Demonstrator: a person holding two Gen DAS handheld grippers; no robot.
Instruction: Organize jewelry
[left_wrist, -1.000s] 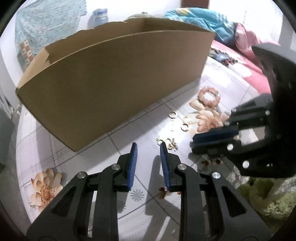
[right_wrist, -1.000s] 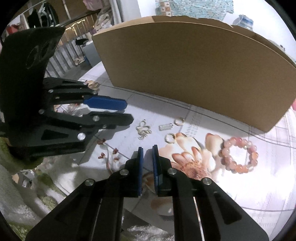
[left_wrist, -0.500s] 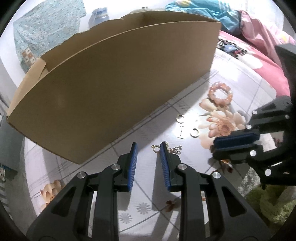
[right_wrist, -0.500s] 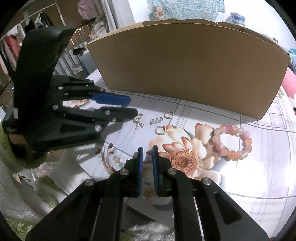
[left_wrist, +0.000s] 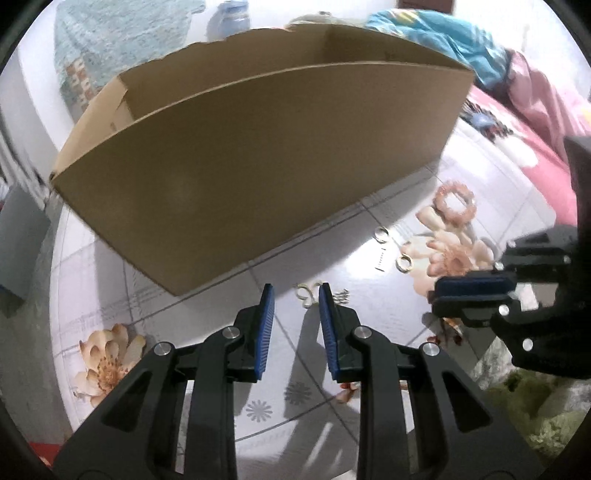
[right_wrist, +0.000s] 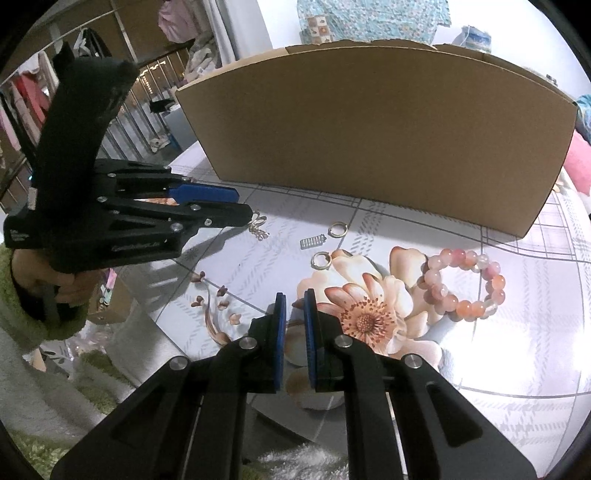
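Closer now, left gripper (left_wrist: 293, 301) apparently hovers beside the chain (left_wrist: 308, 293).

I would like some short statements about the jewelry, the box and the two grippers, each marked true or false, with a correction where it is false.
1. The bead bracelet lies on the table, outside the cardboard box. True.
2. The left gripper holds a ring. False: nothing is between its fingers; the small chain piece lies on the table just beyond the tips.
3. Two rings lie on the table with a small silver charm between them. True.
4. The right gripper grips the bracelet. False: its fingers are almost closed on nothing.
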